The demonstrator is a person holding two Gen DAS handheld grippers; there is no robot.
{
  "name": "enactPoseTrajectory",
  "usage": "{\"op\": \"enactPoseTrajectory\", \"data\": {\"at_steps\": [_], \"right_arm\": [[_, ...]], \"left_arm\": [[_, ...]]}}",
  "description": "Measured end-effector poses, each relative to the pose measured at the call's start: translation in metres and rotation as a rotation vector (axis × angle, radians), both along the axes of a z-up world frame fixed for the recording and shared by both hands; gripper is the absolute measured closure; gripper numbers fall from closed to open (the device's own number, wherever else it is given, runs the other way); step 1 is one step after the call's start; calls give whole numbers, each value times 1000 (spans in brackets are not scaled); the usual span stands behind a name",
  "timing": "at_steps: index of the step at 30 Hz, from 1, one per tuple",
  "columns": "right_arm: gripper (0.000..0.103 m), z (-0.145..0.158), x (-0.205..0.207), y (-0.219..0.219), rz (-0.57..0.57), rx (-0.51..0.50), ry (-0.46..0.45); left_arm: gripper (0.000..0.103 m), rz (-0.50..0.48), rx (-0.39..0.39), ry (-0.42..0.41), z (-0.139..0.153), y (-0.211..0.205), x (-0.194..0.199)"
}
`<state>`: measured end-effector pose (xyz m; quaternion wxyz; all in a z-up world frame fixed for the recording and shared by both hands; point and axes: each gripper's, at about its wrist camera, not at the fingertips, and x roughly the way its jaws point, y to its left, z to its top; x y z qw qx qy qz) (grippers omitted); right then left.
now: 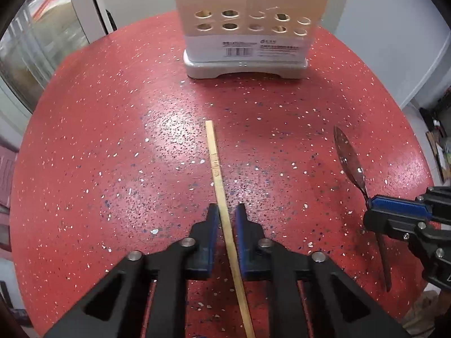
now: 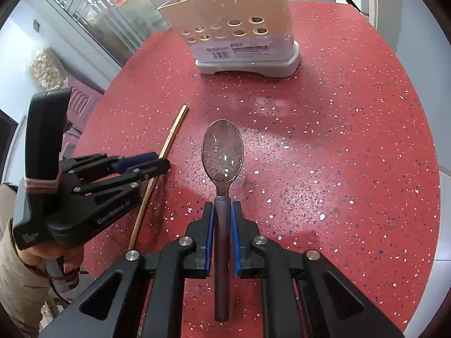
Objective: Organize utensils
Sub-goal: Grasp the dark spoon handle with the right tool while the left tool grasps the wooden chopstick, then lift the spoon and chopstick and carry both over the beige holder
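**While Both Claws Grip, Holder Waits at 12 O'Clock**

With its blue pads drawn narrow, the left claw [image 1: 227, 208] holds a chopstick [image 1: 215, 166] that runs slantwise between them, touching the left pad near the tip and the right pad further back. The chopstick's square end points to 12 o'clock over the red speckled bench [image 1: 112, 140]. Whether the stick is clear of the bench cannot be told.

The right claw [image 2: 222, 205] is closed tight on the dark handle of a spoon [image 2: 222, 152]. The bowl of the spoon faces up and juts towards 12 o'clock from the fingertips, and the handle's end runs back between the fingers.

From the left wrist, the right claw and spoon sit at 3 o'clock, well apart from the chopstick. From the right wrist, the left claw and chopstick sit at 9 o'clock, with a hand [image 2: 48, 253] in a beige sleeve [image 2: 17, 281] on the grip.

The holder [image 1: 248, 8], cream with two rows of round holes, stands upright on a grey base at 12 o'clock on the far side of the bench. It stands well apart from both claws and bears a barcode label low on its front. The right wrist view shows wooden sticks and other utensils standing in its top, too blurred to name.
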<state>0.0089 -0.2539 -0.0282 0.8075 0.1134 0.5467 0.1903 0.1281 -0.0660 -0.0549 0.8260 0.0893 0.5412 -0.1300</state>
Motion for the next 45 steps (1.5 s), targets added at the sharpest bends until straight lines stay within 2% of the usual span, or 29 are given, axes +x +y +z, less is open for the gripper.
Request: {"op": "enactPoseTrajectory", "data": {"at_steps": [1, 14, 22, 37, 45], "right_arm": [[91, 0, -1, -1, -2, 2, 0], [91, 2, 0, -17, -29, 33, -5], [91, 8, 2, -26, -40, 48, -21], [91, 57, 2, -34, -17, 73, -150], [91, 79, 8, -24, 6, 71, -219]], "left_arm": [[70, -5, -4, -4, 0, -2, 0], [71, 74, -76, -81, 3, 20, -27], [71, 123, -133, -141, 21, 31, -32], [71, 158, -263, -281, 76, 48, -38], [71, 178, -309, -320, 97, 55, -31]]}}
